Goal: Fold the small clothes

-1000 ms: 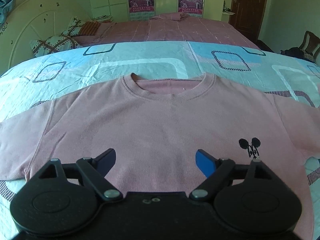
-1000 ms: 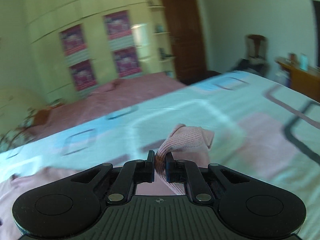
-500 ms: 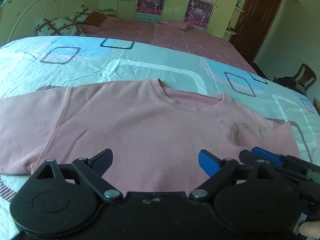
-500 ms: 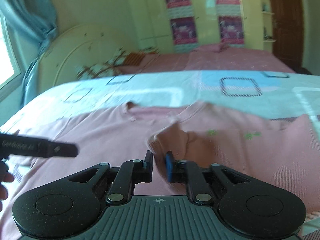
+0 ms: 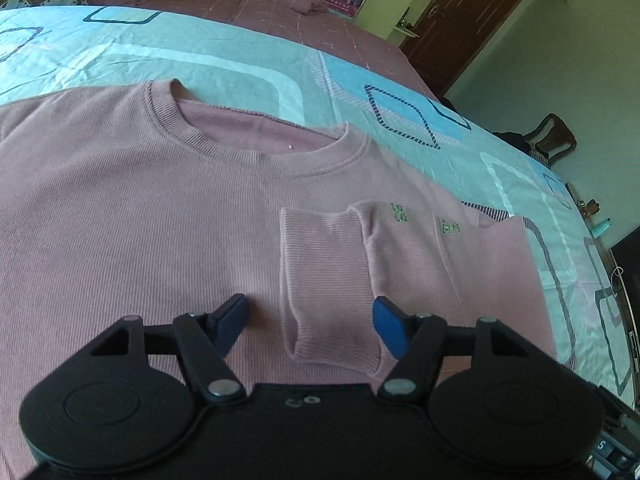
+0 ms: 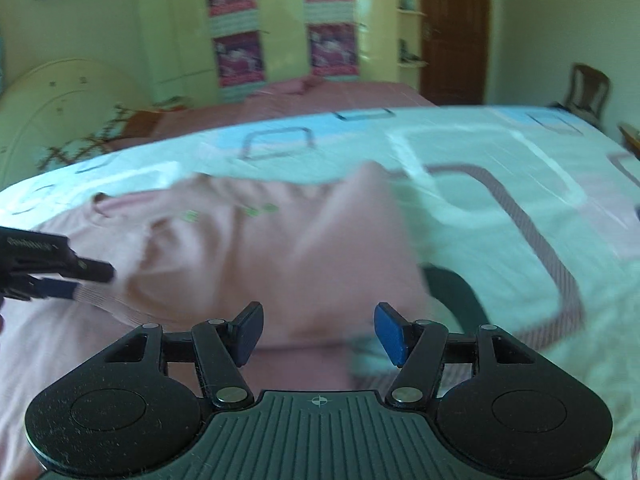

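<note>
A pink sweatshirt [image 5: 140, 208] lies flat, front up, on the patterned bedspread [image 5: 224, 60]. Its right sleeve [image 5: 404, 264] is folded across the chest, and the ribbed cuff [image 5: 320, 280] lies between my left gripper's open fingers. My left gripper [image 5: 310, 322] hovers just above the shirt, empty. My right gripper [image 6: 316, 334] is open and empty above the folded sleeve [image 6: 280, 248], which is blurred in the right wrist view. The left gripper's tips [image 6: 64, 278] show at the left edge of that view.
The bedspread [image 6: 500, 208] stretches to the right of the shirt. A second bed with a pink cover [image 5: 280, 12] and pillows lies behind. A wardrobe with posters [image 6: 280, 28], a brown door [image 5: 468, 20] and a chair [image 5: 552, 140] stand beyond.
My right gripper carried the sleeve over onto the chest, opened and let it go, then drew back. My left gripper shifted right to hover over the cuff.
</note>
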Motion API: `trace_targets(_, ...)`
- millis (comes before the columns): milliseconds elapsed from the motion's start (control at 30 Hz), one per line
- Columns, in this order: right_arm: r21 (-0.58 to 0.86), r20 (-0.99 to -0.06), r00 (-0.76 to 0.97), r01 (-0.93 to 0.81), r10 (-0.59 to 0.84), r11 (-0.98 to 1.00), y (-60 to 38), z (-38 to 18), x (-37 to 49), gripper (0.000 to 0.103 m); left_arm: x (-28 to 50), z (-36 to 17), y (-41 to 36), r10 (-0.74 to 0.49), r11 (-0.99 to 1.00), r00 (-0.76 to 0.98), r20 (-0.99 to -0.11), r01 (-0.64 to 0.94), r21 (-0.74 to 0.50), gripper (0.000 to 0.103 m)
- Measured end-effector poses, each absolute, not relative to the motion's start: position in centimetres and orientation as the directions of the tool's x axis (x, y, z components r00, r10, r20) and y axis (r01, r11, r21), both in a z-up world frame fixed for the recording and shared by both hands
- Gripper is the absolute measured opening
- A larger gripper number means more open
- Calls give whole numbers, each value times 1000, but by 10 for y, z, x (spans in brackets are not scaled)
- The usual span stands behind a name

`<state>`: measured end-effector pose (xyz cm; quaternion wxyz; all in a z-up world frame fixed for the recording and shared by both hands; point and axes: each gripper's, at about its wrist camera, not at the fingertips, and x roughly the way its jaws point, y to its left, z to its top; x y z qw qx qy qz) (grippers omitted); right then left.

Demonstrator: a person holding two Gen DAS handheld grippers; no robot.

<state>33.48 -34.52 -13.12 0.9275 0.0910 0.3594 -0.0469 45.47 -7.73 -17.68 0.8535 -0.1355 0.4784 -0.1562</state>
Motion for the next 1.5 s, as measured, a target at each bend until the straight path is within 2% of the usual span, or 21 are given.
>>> trace_targets(67, 137, -689, 723, 199, -51, 971, -357, -137, 325, 61, 457, -179, -83, -402, 912, 491, -773, 139, -387, 28)
trace_targets(133, 143, -698, 714, 223, -62, 964, -363, -142, 319, 61, 457, -180, -87, -398, 914, 503, -767, 146, -379, 21)
trace_targets(200, 145, -703, 708, 236, -67, 961, -367, -145, 314, 61, 459, -178, -89, -401, 912, 512, -759, 152, -380, 9)
trace_targets(300, 143, -706, 706, 230, -64, 963, -363, -147, 314, 61, 459, -163, -88, -425, 899, 557, -713, 172, -402, 7)
trace_targets(467, 133, -704, 707, 218, -63, 967, -355, -152, 324, 61, 456, -109, -61, -461, 862, 666, -587, 181, -472, 7)
trace_targets(567, 135, -699, 712, 217, -63, 967, -351, -154, 335, 61, 457, -88, -42, -431, 871, 720, -544, 175, -458, 6)
trace_targets(667, 128, -694, 716, 224, -74, 966, -347, -156, 349, 61, 457, -85, -22, -369, 899, 751, -547, 140, -415, 5)
trace_targets(700, 127, -696, 714, 230, -78, 965, -346, -157, 353, 56, 456, -89, -15, -348, 907, 752, -560, 119, -404, 3)
trace_targets(733, 129, -692, 717, 234, -82, 964, -346, -157, 355, 30, 455, -95, -8, -333, 910, 744, -580, 93, -404, 3)
trace_targets(767, 135, -693, 717, 233, -77, 963, -347, -157, 358, 18, 454, -102, -3, -319, 914, 736, -597, 71, -401, 3)
trace_targets(800, 155, -697, 715, 228, -57, 961, -348, -156, 359, 11, 450, -110, 2, -297, 922, 731, -615, 52, -384, 3)
trace_targets(833, 165, -695, 717, 227, -50, 960, -348, -155, 359, 8, 447, -117, 4, -278, 930, 726, -629, 39, -366, 3)
trace_targets(967, 165, -673, 733, 278, -98, 946, -358, -151, 348, 7, 439, -147, 12, -241, 937, 683, -690, -21, -348, 3)
trace_targets(1167, 161, -705, 706, 249, -65, 955, -361, -154, 343, 7, 432, -165, 15, -209, 956, 658, -723, -19, -294, 3)
trace_targets(1233, 208, -705, 709, 236, -22, 949, -367, -150, 339, 8, 429, -158, 13, -184, 966, 666, -723, -12, -257, 8)
trace_targets(1267, 214, -705, 709, 231, -14, 949, -368, -147, 336, 8, 427, -154, 14, -169, 970, 675, -718, -16, -244, 17)
trace_targets(1300, 216, -698, 716, 222, -8, 951, -369, -143, 331, 12, 424, -149, 16, -161, 970, 687, -709, -24, -243, 26)
trace_targets(1333, 220, -687, 726, 215, -5, 952, -370, -139, 328, 24, 421, -145, 18, -151, 969, 699, -699, -33, -243, 29)
trace_targets(1400, 230, -659, 753, 206, -4, 951, -373, -129, 327, 40, 420, -138, 19, -137, 970, 722, -678, -41, -239, 35)
trace_targets(1500, 257, -639, 770, 213, 1, 943, -381, -122, 345, 40, 426, -132, 11, -161, 969, 731, -663, -11, -247, 36)
